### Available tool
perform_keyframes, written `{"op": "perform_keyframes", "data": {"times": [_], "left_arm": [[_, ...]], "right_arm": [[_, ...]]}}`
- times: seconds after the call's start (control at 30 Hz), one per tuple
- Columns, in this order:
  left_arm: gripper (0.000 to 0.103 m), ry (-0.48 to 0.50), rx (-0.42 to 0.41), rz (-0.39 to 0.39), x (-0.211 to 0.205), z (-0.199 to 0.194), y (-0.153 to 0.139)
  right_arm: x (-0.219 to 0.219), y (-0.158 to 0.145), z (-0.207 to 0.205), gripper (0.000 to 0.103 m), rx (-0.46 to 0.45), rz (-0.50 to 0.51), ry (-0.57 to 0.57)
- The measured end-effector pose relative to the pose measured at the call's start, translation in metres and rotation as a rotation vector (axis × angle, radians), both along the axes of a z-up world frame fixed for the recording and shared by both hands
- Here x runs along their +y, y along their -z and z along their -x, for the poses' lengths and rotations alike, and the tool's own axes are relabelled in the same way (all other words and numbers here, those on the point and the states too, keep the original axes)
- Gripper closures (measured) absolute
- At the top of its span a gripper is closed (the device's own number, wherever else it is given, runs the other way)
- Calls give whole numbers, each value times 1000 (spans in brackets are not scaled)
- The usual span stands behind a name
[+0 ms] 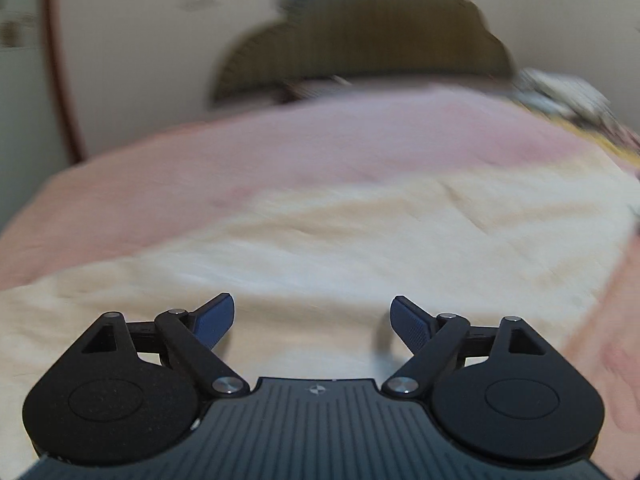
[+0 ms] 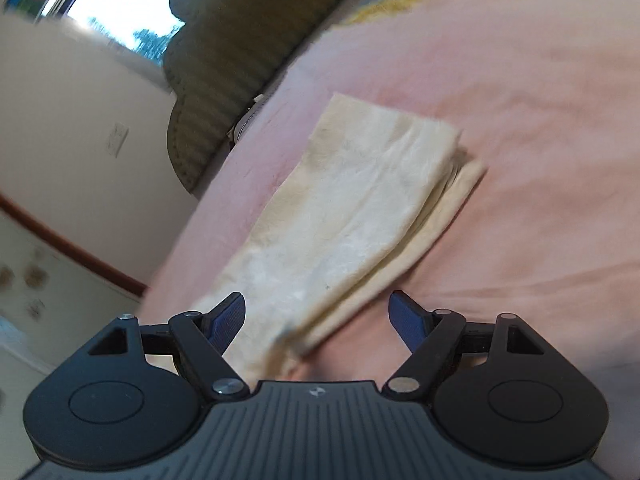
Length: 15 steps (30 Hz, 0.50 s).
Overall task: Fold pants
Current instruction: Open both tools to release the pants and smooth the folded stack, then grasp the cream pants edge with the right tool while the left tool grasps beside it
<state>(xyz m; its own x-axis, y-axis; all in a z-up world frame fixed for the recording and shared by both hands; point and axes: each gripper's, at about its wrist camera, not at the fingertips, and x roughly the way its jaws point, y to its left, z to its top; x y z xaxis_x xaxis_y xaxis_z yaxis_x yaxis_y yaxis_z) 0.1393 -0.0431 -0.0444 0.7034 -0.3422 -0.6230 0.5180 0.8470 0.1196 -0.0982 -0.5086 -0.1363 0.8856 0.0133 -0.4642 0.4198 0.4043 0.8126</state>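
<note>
The cream pants (image 2: 360, 208) lie folded lengthwise into a long strip on the pink bedsheet (image 2: 520, 120), one layer offset over the other. In the left wrist view the pants (image 1: 320, 264) fill the foreground. My left gripper (image 1: 312, 320) is open and empty, low over the cream cloth. My right gripper (image 2: 318, 318) is open and empty, just above the near end of the strip. Both views are motion-blurred.
A dark olive ribbed headboard (image 1: 360, 40) stands at the far edge of the bed, also in the right wrist view (image 2: 248, 40). A patterned blanket (image 1: 568, 100) lies at the bed's far right. Cream walls (image 2: 80, 120) and a window (image 2: 128, 12) are behind.
</note>
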Motion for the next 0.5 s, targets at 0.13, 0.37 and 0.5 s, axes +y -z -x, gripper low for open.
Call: {"op": "perform_keyframes", "data": {"times": [0.13,0.37,0.5], "left_arm": [[16,92,11,-20,-24,10,16],[15,50,116,198,-37,-22,-7],[15,38,326,452,-50,-52,-12]], "right_arm": [[-14,5,-15,26,-61,-19,127],[-40,25,-38,91,-15,-2,283],[-34,12,-44,91,-4,76,286]]}}
